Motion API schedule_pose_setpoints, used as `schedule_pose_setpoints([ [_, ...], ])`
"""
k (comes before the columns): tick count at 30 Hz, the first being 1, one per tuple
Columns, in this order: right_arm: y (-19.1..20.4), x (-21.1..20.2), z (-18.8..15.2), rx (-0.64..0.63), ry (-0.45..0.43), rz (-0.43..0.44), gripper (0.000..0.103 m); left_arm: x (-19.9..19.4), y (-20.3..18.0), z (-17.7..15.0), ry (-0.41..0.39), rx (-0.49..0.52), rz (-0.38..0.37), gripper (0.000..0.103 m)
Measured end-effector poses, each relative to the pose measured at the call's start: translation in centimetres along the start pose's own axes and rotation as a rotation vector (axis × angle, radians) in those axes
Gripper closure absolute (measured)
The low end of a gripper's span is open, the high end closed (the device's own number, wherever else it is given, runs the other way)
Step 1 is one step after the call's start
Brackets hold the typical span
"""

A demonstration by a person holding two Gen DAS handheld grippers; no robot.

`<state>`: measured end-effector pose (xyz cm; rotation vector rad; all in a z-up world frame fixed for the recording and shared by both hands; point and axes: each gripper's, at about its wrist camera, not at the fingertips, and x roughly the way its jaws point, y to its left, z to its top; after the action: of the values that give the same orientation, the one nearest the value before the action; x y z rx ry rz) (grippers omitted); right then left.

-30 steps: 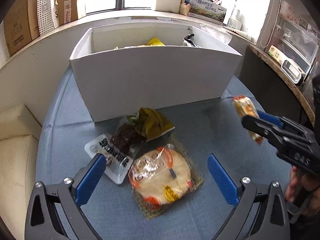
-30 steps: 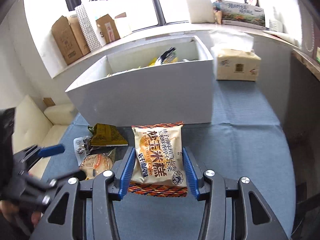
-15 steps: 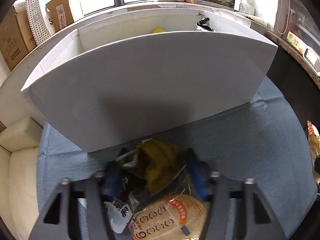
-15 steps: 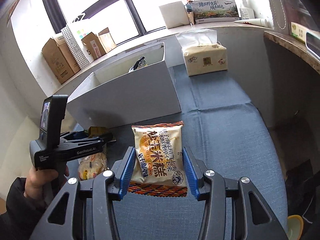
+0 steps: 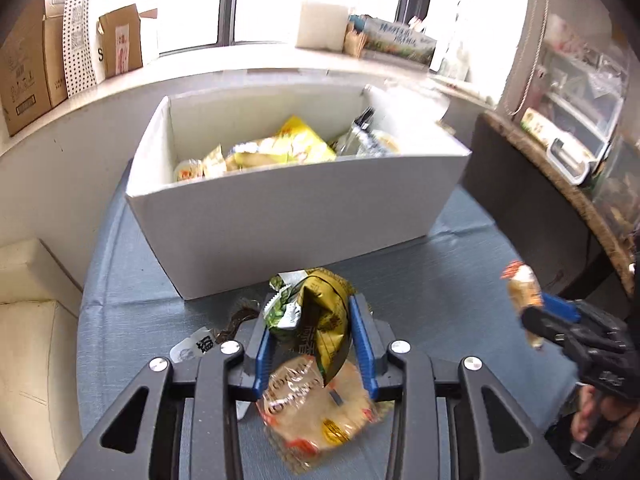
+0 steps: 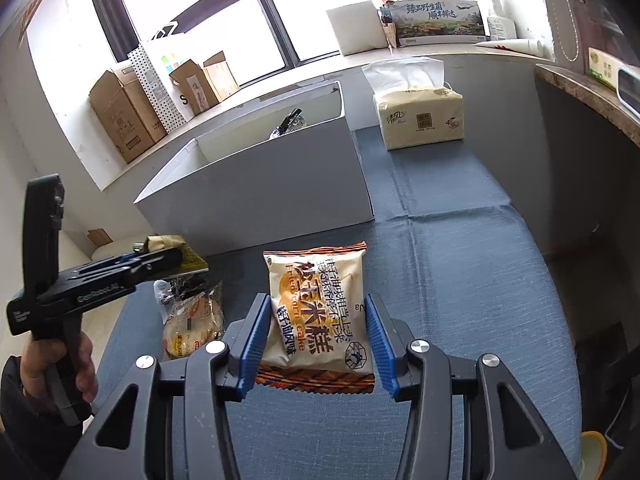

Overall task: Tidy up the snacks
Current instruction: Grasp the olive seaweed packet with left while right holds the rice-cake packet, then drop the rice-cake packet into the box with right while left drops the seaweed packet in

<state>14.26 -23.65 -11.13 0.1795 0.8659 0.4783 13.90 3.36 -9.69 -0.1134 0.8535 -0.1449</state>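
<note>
Just before the white box (image 5: 296, 216), the left hand-held gripper (image 5: 316, 344) is closing on an olive packet (image 5: 320, 320); right hand-held gripper (image 6: 316, 340) clasps a corn-cake bag (image 6: 316, 308) over open tabletop (image 6: 460, 280).

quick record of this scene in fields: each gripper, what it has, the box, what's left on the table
left gripper: jaws closing, green-gold snack packet between them, lifted off the cloth
right gripper: clamped on a corn cake packet
white box: open top, several snacks inside
blue tablecloth: round cake packet and a dark packet lie on it
also there: tissue pack beside the box
</note>
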Motion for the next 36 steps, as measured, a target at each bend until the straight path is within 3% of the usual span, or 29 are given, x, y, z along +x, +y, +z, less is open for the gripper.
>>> schedule_pose_setpoints([
  [6, 1.2, -0.1, 0.3, -0.035, -0.010, 0.013, 0.051, -4.6, -0.3, 0.4, -0.076, -0.017, -0.010, 0.064],
  [13, 3.3, -0.6, 4.3, -0.109, -0.064, 0.025, 0.051, -6.1, 1.4, 5.6, -0.137, -0.044, -0.017, 0.064],
  [19, 5.1, 1.9, 12.3, -0.182, -0.111, 0.032, 0.051, -2.3, 2.3, 12.1, -0.144, -0.028, 0.080, 0.064],
  [26, 5.1, 7.3, 18.6, -0.164, -0.058, 0.039, 0.051, 3.5, 4.4, 16.6, -0.093, -0.038, 0.128, 0.063],
  [27, 5.1, 7.9, 19.0, -0.165, -0.042, 0.040, 0.046, 4.1, 4.6, 17.0, -0.087, -0.042, 0.137, 0.062],
  [28, 5.2, 8.6, 19.3, -0.169, -0.016, 0.047, 0.039, 4.7, 4.8, 17.3, -0.085, -0.044, 0.160, 0.055],
  [29, 5.3, 9.2, 19.4, -0.174, 0.015, 0.040, 0.015, 5.1, 4.9, 17.4, -0.091, -0.031, 0.196, 0.048],
  [30, 5.3, 9.6, 19.4, -0.176, 0.033, 0.012, 0.002, 5.4, 4.9, 17.5, -0.088, -0.017, 0.223, 0.021],
  [31, 5.2, 9.5, 19.1, -0.177, 0.020, -0.003, 0.002, 5.7, 5.1, 17.5, -0.080, -0.015, 0.223, 0.000],
  [36, 4.7, 8.0, 18.5, -0.183, -0.033, -0.003, 0.000, 5.3, 4.9, 16.6, -0.093, 0.003, 0.229, 0.000],
])
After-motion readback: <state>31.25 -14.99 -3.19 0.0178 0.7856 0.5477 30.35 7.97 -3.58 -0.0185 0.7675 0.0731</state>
